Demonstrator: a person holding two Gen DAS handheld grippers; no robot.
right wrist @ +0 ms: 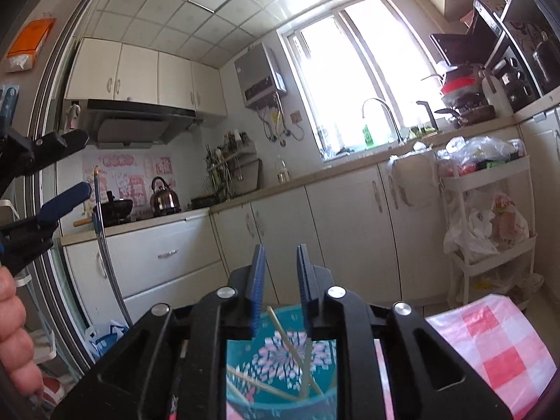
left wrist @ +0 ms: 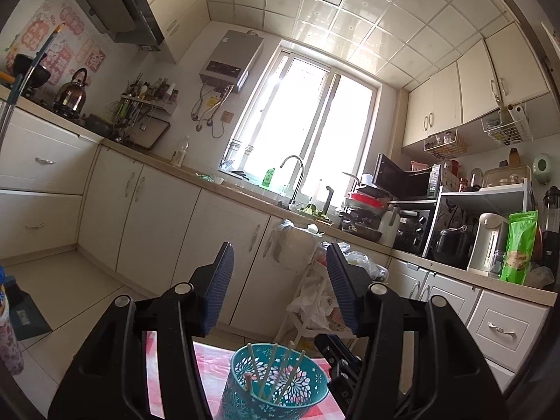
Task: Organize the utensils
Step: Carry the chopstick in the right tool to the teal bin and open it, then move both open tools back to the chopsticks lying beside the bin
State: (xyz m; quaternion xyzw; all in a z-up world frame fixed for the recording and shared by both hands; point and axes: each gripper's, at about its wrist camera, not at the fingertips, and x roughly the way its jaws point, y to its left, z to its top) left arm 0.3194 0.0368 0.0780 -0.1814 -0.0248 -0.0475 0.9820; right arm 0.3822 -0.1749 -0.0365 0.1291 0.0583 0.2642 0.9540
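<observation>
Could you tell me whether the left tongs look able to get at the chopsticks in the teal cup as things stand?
Probably yes. The left tongs are open and hold nothing, and the chopsticks stand in the open-topped teal cup just below them. The right tongs hover close over the same cup and may crowd it.

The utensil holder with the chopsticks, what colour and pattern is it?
Teal utensil holder with cut-out flower patterning, clearest in the left wrist view.
</observation>
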